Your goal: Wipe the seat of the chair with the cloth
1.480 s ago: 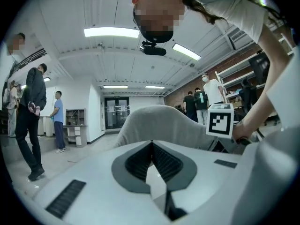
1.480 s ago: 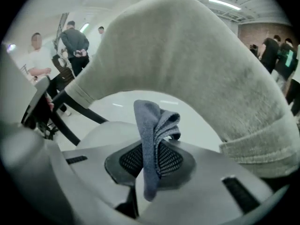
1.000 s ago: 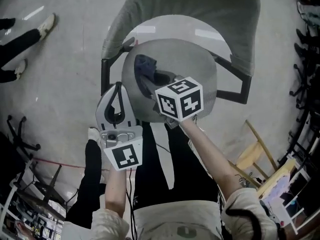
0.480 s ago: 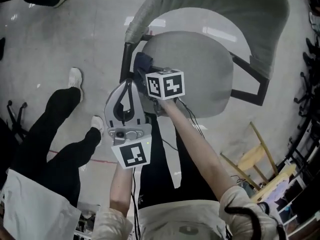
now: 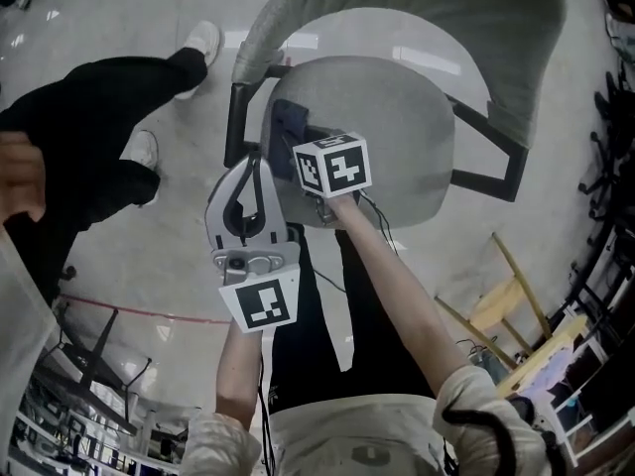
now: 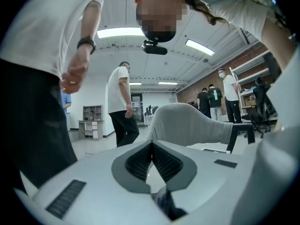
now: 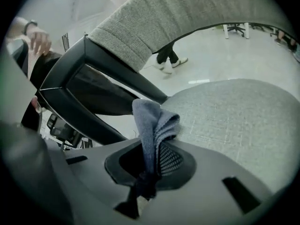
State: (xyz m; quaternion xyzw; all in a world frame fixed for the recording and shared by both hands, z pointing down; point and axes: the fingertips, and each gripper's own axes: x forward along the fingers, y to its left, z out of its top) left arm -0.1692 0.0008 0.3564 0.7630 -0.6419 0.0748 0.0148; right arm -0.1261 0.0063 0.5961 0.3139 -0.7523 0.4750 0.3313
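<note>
The grey office chair's seat [image 5: 387,127] lies under me, its grey backrest [image 5: 437,18] arching beyond it. My right gripper [image 5: 301,142] is at the seat's left edge, shut on a dark blue cloth [image 5: 290,119] beside the black left armrest [image 5: 236,117]. In the right gripper view the cloth [image 7: 151,118] sticks up from between the jaws of the right gripper [image 7: 152,146], just short of the seat fabric [image 7: 234,111]. My left gripper [image 5: 256,160] hangs left of the seat's front edge, over the floor, shut and holding nothing [image 6: 151,143].
A bystander in black trousers [image 5: 99,107] and white shoes stands close at the chair's left. The black right armrest [image 5: 486,157] frames the seat's far side. A wooden frame [image 5: 506,300] is at the right and chair bases [image 5: 99,365] at the lower left.
My right gripper carried the cloth from the seat's middle to its left edge, then held there. The bystander's legs moved from the lower left toward the upper left. My left gripper barely moved.
</note>
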